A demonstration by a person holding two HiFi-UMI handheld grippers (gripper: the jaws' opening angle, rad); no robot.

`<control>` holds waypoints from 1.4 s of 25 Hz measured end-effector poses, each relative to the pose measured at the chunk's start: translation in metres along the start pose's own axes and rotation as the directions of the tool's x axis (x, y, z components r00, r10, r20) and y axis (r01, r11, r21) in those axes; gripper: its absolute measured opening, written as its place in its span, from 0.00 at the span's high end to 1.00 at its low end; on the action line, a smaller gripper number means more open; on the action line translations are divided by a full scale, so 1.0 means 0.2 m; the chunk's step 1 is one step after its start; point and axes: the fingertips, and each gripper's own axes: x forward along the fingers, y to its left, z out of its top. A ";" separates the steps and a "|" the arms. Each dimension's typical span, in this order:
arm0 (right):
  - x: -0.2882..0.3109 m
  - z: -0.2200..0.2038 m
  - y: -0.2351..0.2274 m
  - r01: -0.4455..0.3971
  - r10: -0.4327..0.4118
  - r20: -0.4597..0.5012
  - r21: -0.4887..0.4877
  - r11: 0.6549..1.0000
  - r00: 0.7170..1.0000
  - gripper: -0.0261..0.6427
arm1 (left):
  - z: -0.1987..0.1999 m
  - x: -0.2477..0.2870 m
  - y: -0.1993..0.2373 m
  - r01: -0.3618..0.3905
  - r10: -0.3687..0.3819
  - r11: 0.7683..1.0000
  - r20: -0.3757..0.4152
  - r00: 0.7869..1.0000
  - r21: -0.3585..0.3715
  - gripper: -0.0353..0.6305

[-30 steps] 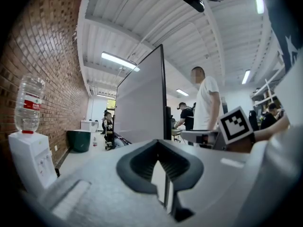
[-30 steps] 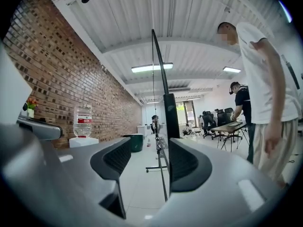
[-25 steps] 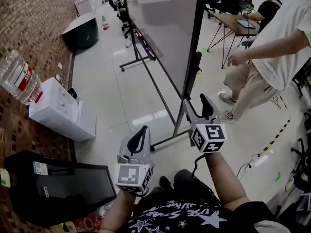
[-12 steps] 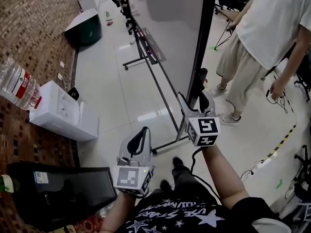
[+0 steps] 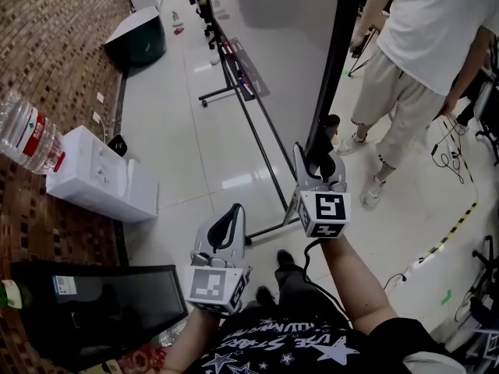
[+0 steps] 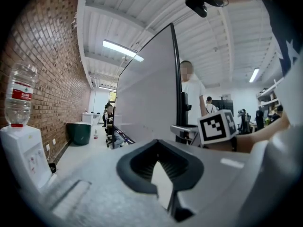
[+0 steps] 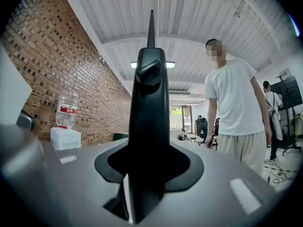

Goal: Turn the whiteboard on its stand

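Note:
The big whiteboard [image 5: 284,45] stands upright on a black wheeled stand [image 5: 257,142], seen edge-on from its near end. My right gripper [image 5: 321,160] is at the board's black side frame [image 5: 337,68], about knee height. Its jaws are closing, and the frame post [image 7: 149,122] fills the gap between them, with the pads against it. My left gripper [image 5: 228,223] hangs lower left, away from the board, its jaws together with nothing in them. In the left gripper view the whiteboard [image 6: 147,93] rises ahead.
A person in a white shirt [image 5: 425,45] stands just right of the board's near end. A water dispenser [image 5: 101,181] with a bottle [image 5: 27,131] lines the brick wall at left. A black case [image 5: 93,302] lies near my feet. Cables [image 5: 444,232] cross the floor at right.
My right gripper has moved forward onto the board's black side frame and its jaws have narrowed on it. The person in white has stepped closer. The left gripper has hardly moved.

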 end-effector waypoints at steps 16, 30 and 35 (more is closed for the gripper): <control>-0.14 0.03 0.07 -0.018 0.018 -0.020 -0.011 1.000 1.000 0.71 | -0.05 -0.22 0.01 0.016 -0.016 1.000 -0.010 1.000 -0.006 0.94; -0.40 0.07 0.35 -0.023 0.023 0.000 0.008 1.000 1.000 0.70 | -0.16 -0.47 -0.03 -0.028 0.027 0.999 -0.035 0.999 -0.036 0.94; -0.51 0.13 0.46 -0.064 0.064 0.010 0.051 0.997 0.998 0.70 | -0.18 -0.54 -0.07 -0.074 0.072 0.997 -0.049 0.996 -0.034 0.94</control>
